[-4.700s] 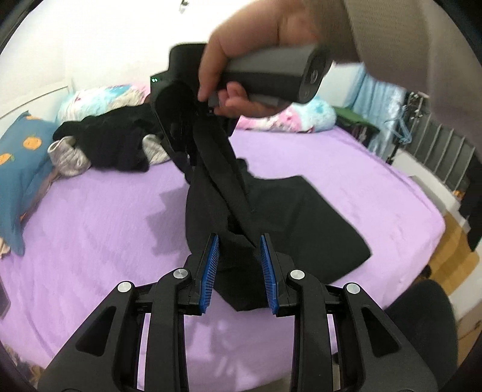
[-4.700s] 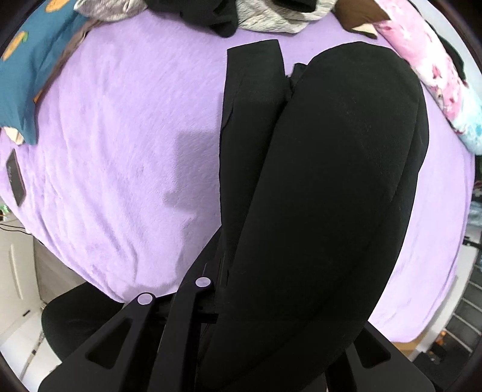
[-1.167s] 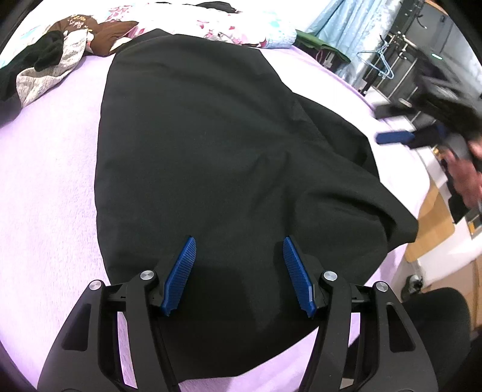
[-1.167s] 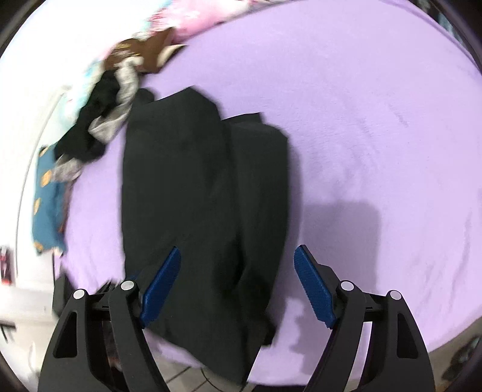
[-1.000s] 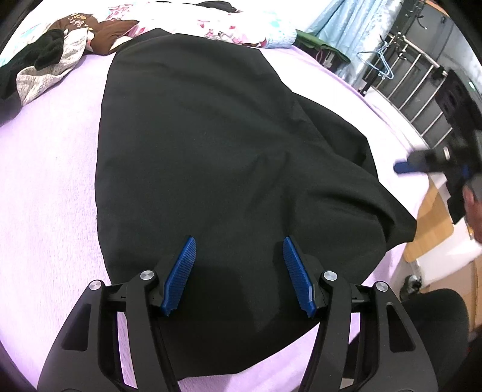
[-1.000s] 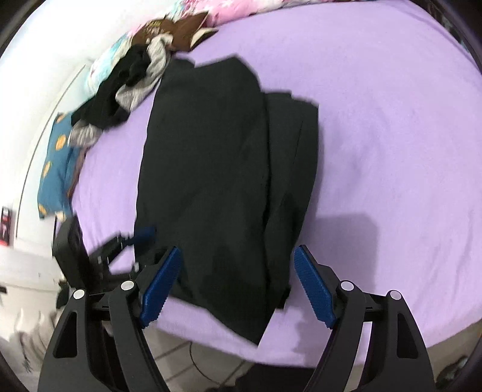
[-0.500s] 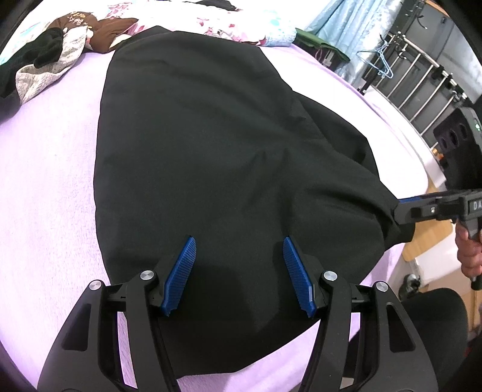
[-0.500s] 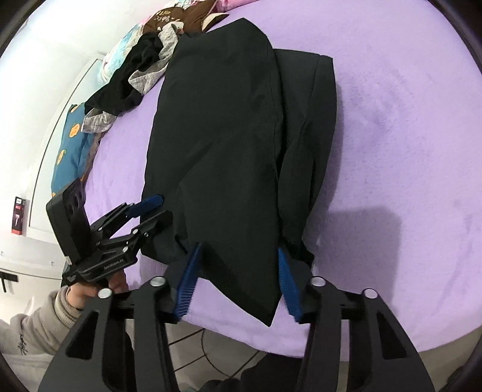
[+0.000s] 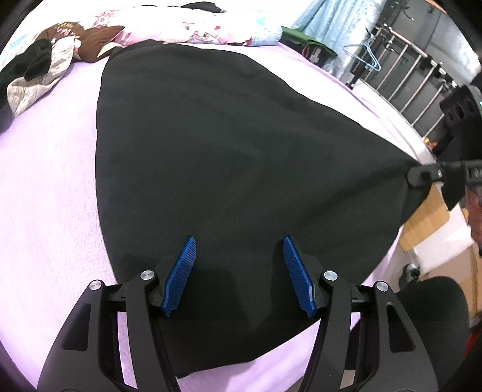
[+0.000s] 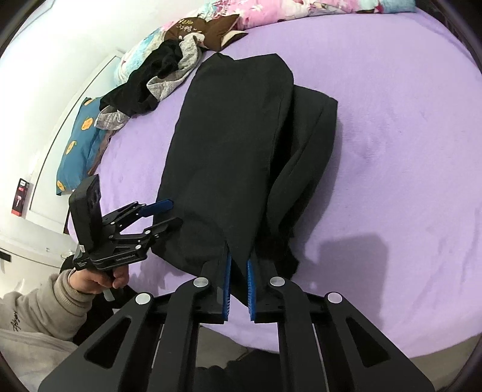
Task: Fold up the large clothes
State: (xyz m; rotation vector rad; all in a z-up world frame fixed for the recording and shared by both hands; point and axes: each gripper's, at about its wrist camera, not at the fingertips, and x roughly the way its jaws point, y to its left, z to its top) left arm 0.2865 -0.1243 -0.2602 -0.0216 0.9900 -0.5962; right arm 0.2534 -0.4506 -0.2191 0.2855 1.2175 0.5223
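A large black garment (image 9: pixel 226 150) lies spread on the purple bed (image 9: pixel 45 181). My left gripper (image 9: pixel 239 271) hangs open just over its near edge, with nothing between the blue pads. In the right wrist view the garment (image 10: pixel 229 150) runs away from me in two overlapping layers. My right gripper (image 10: pixel 238 262) is shut on its near corner, the cloth pinched between the pads. In the left wrist view the right gripper (image 9: pixel 418 175) holds that corner taut at the bed's right edge. The left gripper (image 10: pixel 173 213) shows open at the garment's left edge.
A heap of dark and grey clothes (image 10: pixel 156 84) and flowered pillows (image 9: pixel 186 21) lie at the head of the bed (image 10: pixel 391 150). A blue pillow (image 10: pixel 78 144) sits at the left edge. A metal rack (image 9: pixel 406 69) and a black chair (image 9: pixel 433 304) stand beside the bed.
The right gripper came down to the garment's near right corner, closed on it and drew it taut outward. The left gripper stayed where it was, still open.
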